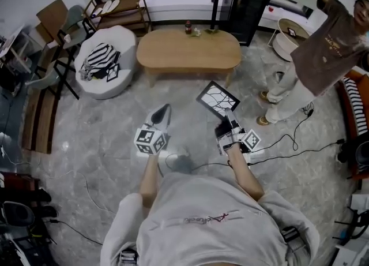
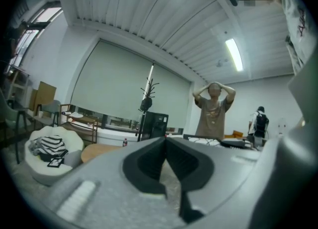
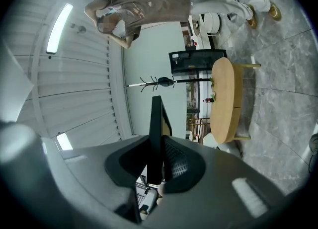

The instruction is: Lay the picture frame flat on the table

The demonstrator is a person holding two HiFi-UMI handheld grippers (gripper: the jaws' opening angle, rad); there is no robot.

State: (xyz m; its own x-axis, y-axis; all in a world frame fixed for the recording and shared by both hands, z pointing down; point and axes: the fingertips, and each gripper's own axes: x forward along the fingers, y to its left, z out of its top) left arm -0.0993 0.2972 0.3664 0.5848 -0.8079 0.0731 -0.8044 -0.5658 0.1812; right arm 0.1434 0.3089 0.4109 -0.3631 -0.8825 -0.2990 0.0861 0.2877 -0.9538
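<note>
Smooth pale wooden table (image 1: 173,54), glossy marbled stone floor (image 1: 104,138)

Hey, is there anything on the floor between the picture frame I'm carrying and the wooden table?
Nothing visible. The right hand-held gripper holds the picture frame, and only bare floor lies between it and the wooden table. The bottle sits at the table's far edge; the standing person is off to the right.
</note>
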